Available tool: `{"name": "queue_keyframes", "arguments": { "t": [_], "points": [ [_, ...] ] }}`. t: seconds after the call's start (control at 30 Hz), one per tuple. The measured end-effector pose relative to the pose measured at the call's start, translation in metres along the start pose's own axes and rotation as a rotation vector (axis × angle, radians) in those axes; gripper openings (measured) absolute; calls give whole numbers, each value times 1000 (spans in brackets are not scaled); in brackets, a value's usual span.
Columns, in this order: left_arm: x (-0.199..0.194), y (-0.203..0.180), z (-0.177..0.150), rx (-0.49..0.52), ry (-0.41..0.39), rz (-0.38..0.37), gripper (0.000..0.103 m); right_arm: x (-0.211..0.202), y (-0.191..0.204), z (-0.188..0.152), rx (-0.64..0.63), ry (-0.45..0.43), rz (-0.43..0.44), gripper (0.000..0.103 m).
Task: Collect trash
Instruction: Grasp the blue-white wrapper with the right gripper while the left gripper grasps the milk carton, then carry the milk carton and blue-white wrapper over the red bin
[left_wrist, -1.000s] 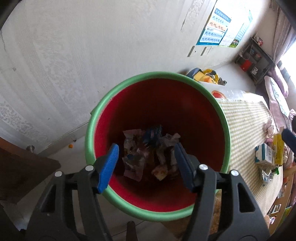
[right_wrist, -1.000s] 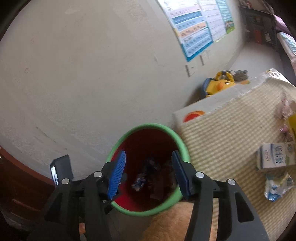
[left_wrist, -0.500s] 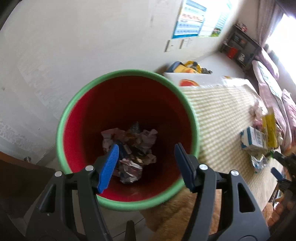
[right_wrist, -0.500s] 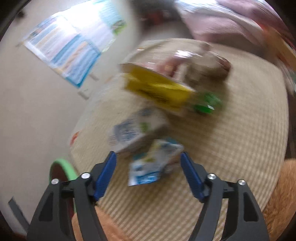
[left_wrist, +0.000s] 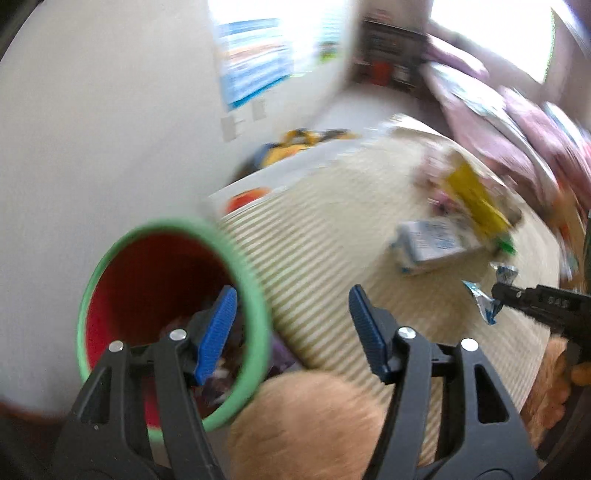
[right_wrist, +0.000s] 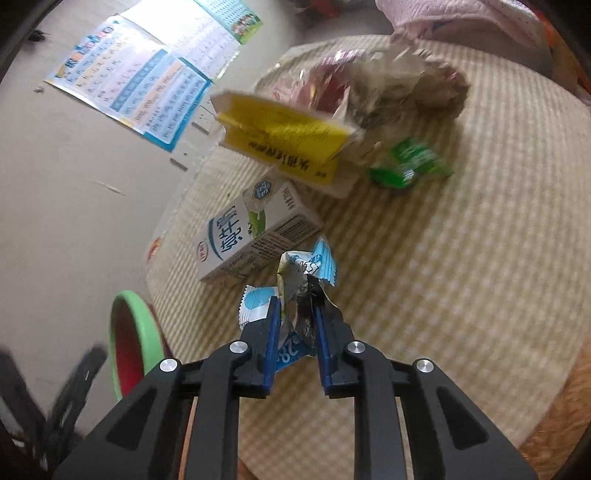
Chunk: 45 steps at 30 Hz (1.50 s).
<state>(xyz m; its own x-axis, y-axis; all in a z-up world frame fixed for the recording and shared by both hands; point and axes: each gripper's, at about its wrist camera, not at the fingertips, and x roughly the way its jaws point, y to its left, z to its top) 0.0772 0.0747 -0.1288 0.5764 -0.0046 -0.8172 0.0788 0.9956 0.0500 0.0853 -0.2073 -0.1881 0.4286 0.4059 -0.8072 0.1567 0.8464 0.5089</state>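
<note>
Crumpled trash (left_wrist: 221, 369) lies in the red bin (left_wrist: 147, 266); right fingers (right_wrist: 275, 325) clamp a blue wrapper (right_wrist: 306, 266); left fingers (left_wrist: 218, 328) spread empty

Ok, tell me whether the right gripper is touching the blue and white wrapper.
Touching. The right wrist view shows the right gripper, whose jaws have just been closing, with both blue pads pressed against the crumpled blue and white wrapper between them.

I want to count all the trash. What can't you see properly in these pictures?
- Bin contents: left view, blurred and behind the left gripper.
- Wrapper: right view, its lower part sits behind the right gripper.
- Crumpled pile: right view, blurred, pieces uncountable.
- Bin bottom: right view, cut off.
</note>
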Motion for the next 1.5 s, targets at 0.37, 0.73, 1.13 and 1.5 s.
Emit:
{"name": "queue_keyframes", "arguments": {
  "t": [0.37, 0.73, 1.13, 1.5],
  "points": [
    [82, -150, 43, 808, 60, -40, 71, -34, -54, -19, -32, 0, -37, 17],
    [145, -178, 56, 870, 323, -103, 71, -30, -60, -20, -11, -2, 39, 57],
    [87, -147, 42, 473, 240, -162, 58, -23, -62, -27, -4, 11, 14, 61],
    [14, -129, 14, 48, 134, -245, 58, -6, -59, -34, -42, 16, -53, 38]
  ]
}}
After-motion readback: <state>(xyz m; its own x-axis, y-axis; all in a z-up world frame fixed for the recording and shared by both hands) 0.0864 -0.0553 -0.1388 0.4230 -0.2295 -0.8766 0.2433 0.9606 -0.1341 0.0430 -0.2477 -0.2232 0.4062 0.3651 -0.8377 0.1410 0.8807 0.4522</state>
